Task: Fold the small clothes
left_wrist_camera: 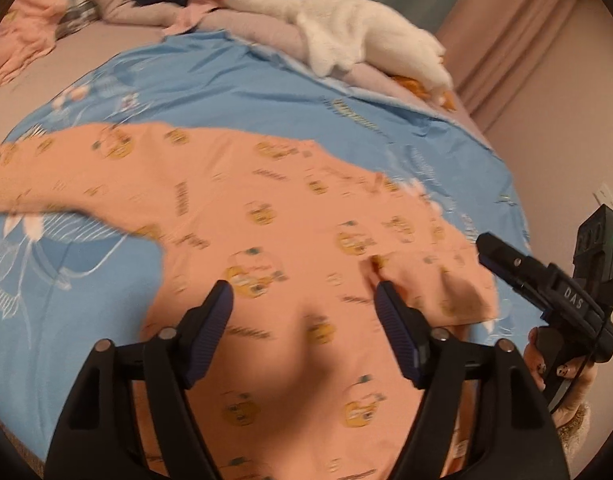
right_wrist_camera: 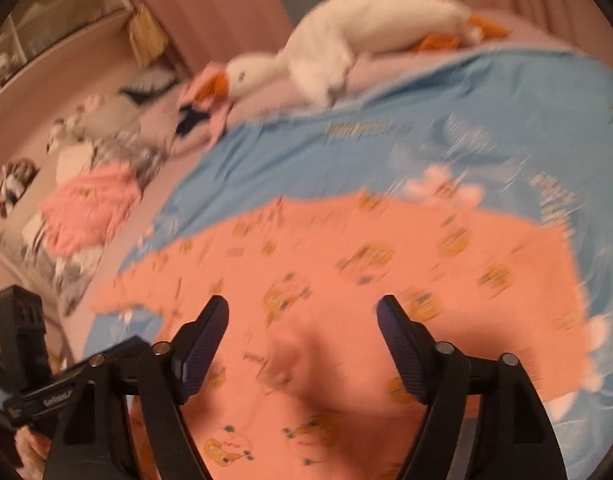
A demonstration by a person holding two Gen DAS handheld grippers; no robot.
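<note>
Two tongs, left tongs (left_wrist_camera: 302, 296) and right tongs (right_wrist_camera: 302, 310), gape wide and empty over the peach garment (left_wrist_camera: 266, 216), spread on a blue sheet (left_wrist_camera: 210, 76) on the bed; a plush goose (left_wrist_camera: 346, 28) lies beyond, pink clothes (right_wrist_camera: 90, 208) heaped aside

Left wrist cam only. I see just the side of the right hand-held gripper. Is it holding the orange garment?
Observer: No. The right hand-held gripper is open above the orange garment, with nothing between its pads.
Operator: Any other clothes past the pink one at the bed's far side?
Observer: Yes. Beyond the pink garment a black-and-white striped piece lies near the edge.
</note>
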